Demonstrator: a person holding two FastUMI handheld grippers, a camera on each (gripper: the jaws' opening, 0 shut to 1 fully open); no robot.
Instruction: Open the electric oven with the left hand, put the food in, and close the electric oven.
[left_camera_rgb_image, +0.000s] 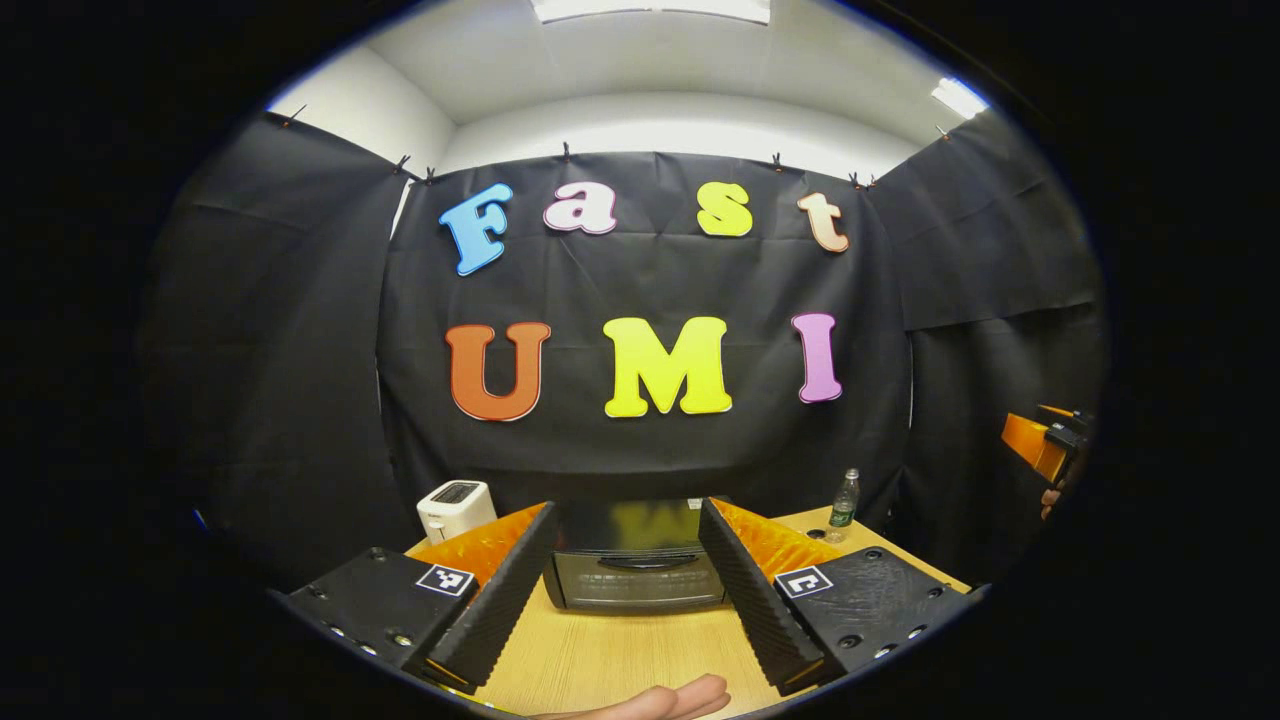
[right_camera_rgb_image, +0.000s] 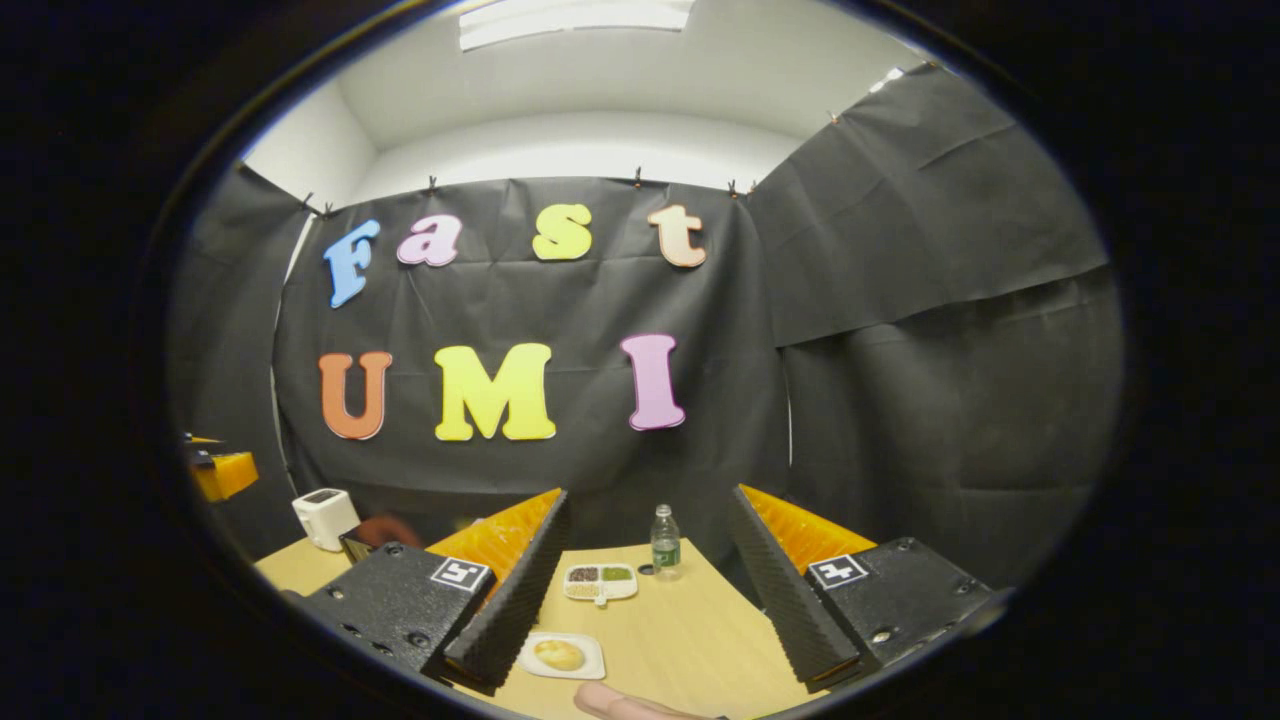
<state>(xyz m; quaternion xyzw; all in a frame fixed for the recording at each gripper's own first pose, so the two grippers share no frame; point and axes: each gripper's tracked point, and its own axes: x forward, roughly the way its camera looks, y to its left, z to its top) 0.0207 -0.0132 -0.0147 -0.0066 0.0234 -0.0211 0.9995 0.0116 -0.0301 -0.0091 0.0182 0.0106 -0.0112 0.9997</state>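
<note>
Both jaws stand spread wide and hold nothing: the left gripper (left_camera_rgb_image: 625, 590) points at the oven (left_camera_rgb_image: 635, 565), which sits shut on the table (left_camera_rgb_image: 620, 665) straight ahead, framed between its fingers, while the right gripper (right_camera_rgb_image: 640, 600) hangs over the table's right part. A dark bar handle (left_camera_rgb_image: 634, 562) runs across the top of the oven's glass door, and that looks like the place to take hold; the door is probably stiff, hinged at the bottom, and likely to need a firm pull down and outward, with the smooth bar apt to slip if gripped only at the tips. The oven body seems heavy enough to stay put, though that is a guess. In the right gripper view the food (right_camera_rgb_image: 559, 655), a pale round bun-like piece, lies on a small white plate (right_camera_rgb_image: 590, 668) near the left finger; it appears soft and light, so the rigid plate rim is likely the safer grip, held level. Farther back a white divided tray (right_camera_rgb_image: 600, 592) holds dark, pale and green portions in separate compartments, just beside a clear bottle (right_camera_rgb_image: 665, 545) with a green label. A white toaster (left_camera_rgb_image: 455, 508) stands left of the oven. A person's fingers (left_camera_rgb_image: 660, 700) show at the lower edge.
</note>
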